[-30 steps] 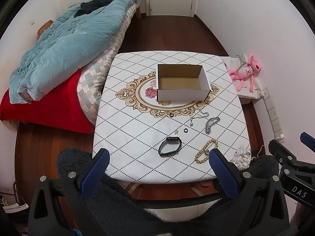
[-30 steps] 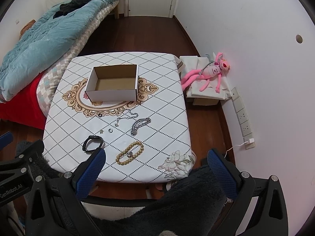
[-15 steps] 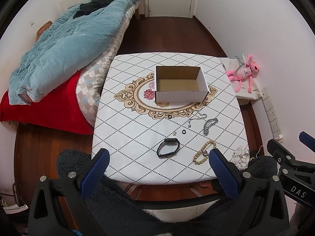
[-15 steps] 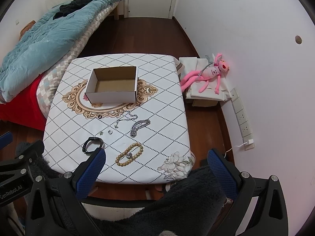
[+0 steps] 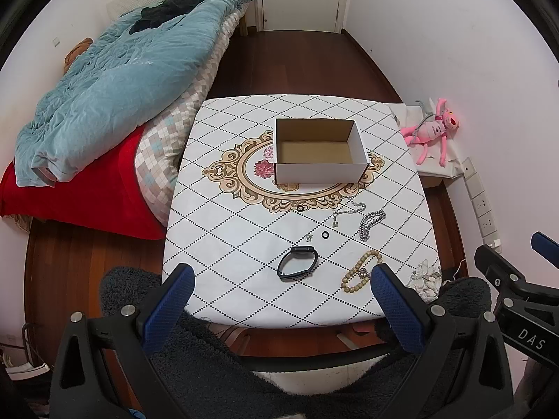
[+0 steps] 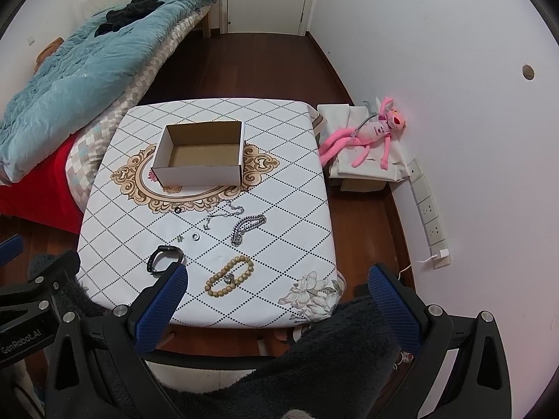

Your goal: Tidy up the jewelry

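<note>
An empty white cardboard box (image 5: pixel 319 150) (image 6: pixel 201 155) stands on the patterned table (image 5: pixel 223 216) (image 6: pixel 286 209). Nearer the front lie a black wristband (image 5: pixel 297 262) (image 6: pixel 164 257), a wooden bead bracelet (image 5: pixel 360 272) (image 6: pixel 230 276), a thick silver chain (image 5: pixel 371 223) (image 6: pixel 246 227), a thin silver chain (image 5: pixel 347 207) (image 6: pixel 225 211), two small dark rings (image 5: pixel 325 235) (image 5: pixel 300 208) and a tiny charm (image 5: pixel 308 236). My left gripper (image 5: pixel 279 274) and right gripper (image 6: pixel 277 274) hang open above the table's front edge, holding nothing.
A bed with a teal duvet (image 5: pixel 115 73) and red sheet (image 5: pixel 80 195) lies left of the table. A pink plush toy (image 6: pixel 370 132) rests on a white bag at the right by the wall. Dark fluffy clothing (image 6: pixel 332 356) fills the foreground.
Both grippers have drawn back slightly, so the table and box look a little farther away. Nothing on the table has moved.
</note>
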